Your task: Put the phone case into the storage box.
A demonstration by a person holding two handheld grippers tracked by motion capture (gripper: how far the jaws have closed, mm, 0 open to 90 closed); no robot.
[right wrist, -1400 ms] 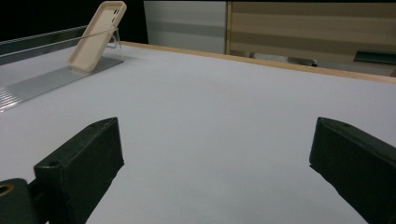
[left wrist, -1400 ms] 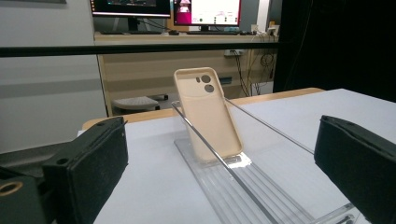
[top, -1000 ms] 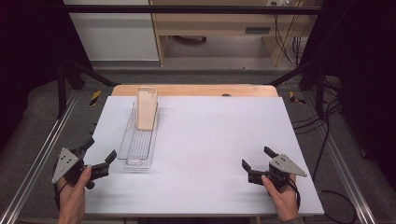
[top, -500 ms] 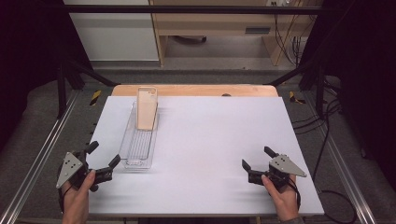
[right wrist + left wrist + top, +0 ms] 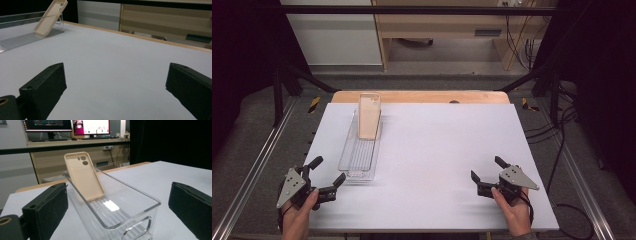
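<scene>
A beige phone case (image 5: pixel 83 176) stands tilted inside a clear plastic bin (image 5: pixel 140 195), its lower edge on the ribbed floor and its top leaning against the bin's far end, camera cut-outs uppermost. From the high view the clear plastic bin (image 5: pixel 349 162) is a long narrow tray lying lengthwise on the left half of the counter (image 5: pixel 437 150), the phone case (image 5: pixel 369 116) at its far end.

The left gripper (image 5: pixel 328 179) sits at the near left corner of the counter, just short of the bin's near end. Its jaws are spread wide with nothing between them, and in the left gripper view they frame the bin's near wall with its handle slot. It is apart from the bin, not touching it.

The right gripper (image 5: pixel 486 175) rests low over the near right part of the counter, well apart from the bin, jaws likewise spread and empty.

The step in hand looks like the approach: the left gripper is lined up on the bin but has taken hold of nothing. A next move would probably call for easing forward so the jaws straddle the near wall, or reaching over the rim toward the case, which stands at the far end and could tip if the bin is jolted.
</scene>
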